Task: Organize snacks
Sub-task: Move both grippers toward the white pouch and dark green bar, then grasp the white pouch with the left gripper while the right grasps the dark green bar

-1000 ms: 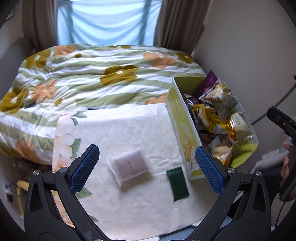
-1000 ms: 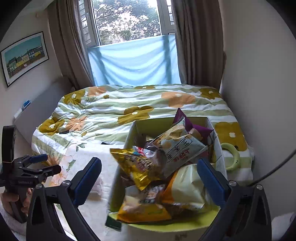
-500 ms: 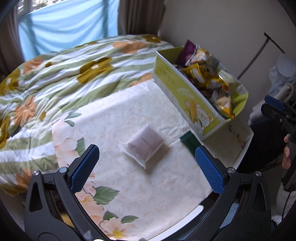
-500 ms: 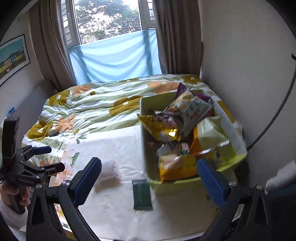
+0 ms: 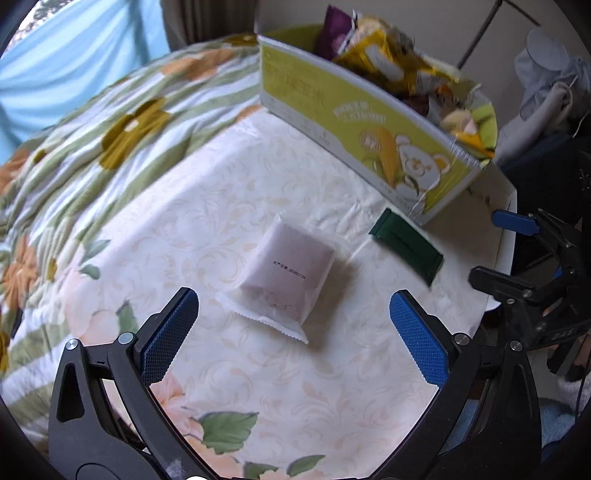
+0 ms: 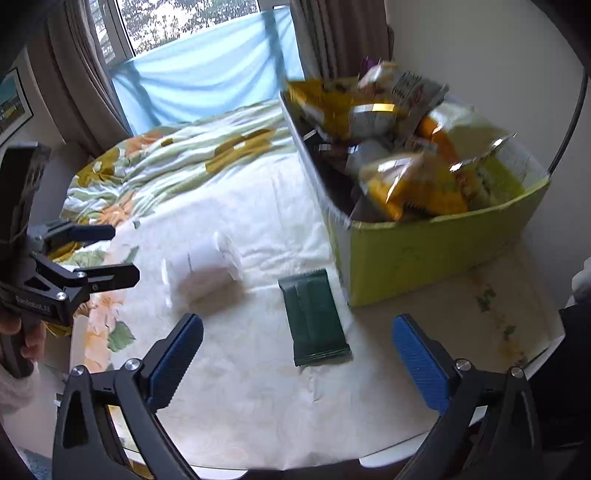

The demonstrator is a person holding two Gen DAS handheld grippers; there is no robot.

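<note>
Both claws, left [image 5: 293, 325] & right [image 6: 297, 352], wide, empty, now nearer pale packet [image 5: 282, 277] & green packet [image 6: 314, 315].

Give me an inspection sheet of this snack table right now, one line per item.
Surface: tablecloth, cream with a floral print, covers the table.
Job's things: pale pink packet and dark green packet lie flat and apart; snack box, yellow-green, piled with bags.
Clutter: nothing seen.
Grippers: left gripper open above the pink packet; right gripper open above the green packet; neither holds anything.
Cables: thin dark cable along the wall.
Surroundings: bed with flowered quilt, window, curtains.
</note>
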